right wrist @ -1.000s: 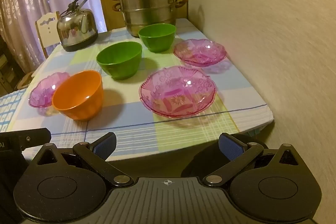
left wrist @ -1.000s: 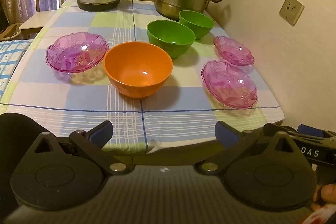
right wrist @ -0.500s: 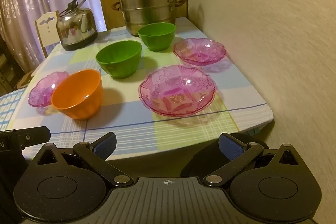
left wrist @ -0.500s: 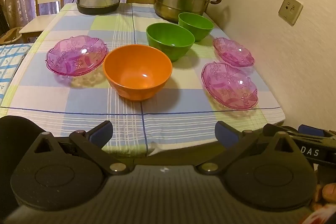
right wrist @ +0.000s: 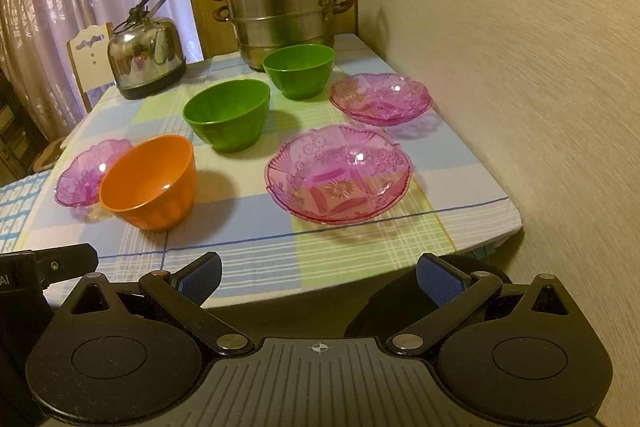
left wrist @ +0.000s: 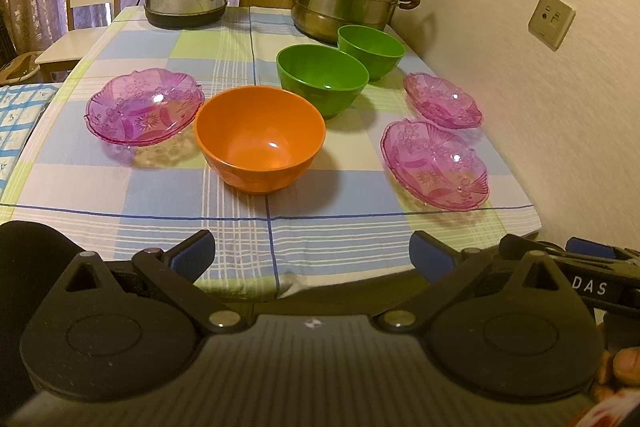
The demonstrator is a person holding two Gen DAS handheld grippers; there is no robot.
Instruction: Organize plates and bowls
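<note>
Hovering short of the table's near edge, the left gripper and right gripper both gape wide, holding nothing. Beyond sit an orange bowl (centre) and nearest pink plate; further back, two green bowls touch before a steamer pot.

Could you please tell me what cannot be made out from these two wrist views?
- Left wrist view: the smaller green bowl is partly hidden behind the larger green bowl.
- Right wrist view: the left pink glass plate is partly hidden by the orange bowl.
- Both views: the table's near edge is covered by the gripper bodies.
</note>
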